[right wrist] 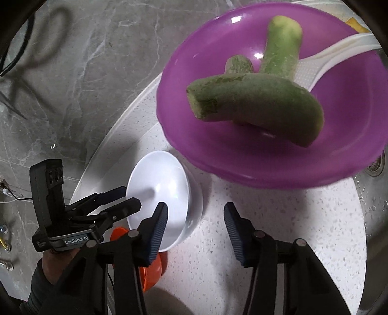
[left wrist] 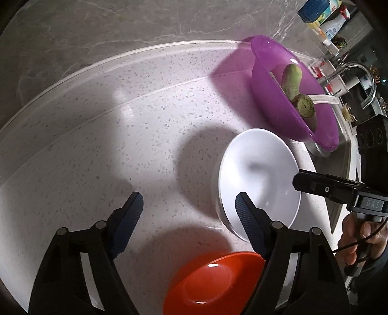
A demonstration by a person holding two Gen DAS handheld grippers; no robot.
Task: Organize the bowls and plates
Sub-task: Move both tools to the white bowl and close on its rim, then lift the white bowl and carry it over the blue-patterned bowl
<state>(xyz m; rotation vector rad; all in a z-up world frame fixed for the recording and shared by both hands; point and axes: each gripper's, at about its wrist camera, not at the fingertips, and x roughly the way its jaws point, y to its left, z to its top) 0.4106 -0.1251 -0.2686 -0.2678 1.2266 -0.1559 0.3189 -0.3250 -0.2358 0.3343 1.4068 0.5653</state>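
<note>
— What lies around my work area, apart from the dishes?

— I see a white speckled counter [left wrist: 101,135] with a raised rim, backed by a grey marbled wall [left wrist: 72,36].

— And to my right?

— A steel sink [right wrist: 374,184] with a drain and water drops, and a curved metal faucet [left wrist: 363,80] above it. Bottles [left wrist: 322,14] stand on a ledge in the far corner.

— Any food?

— Green gourd pieces [right wrist: 257,99], one lying across another. A white slotted spatula [right wrist: 322,63] sits beside them.

— Anything on the wall?

— A dark cable [right wrist: 17,51] loops at the upper left.
</note>
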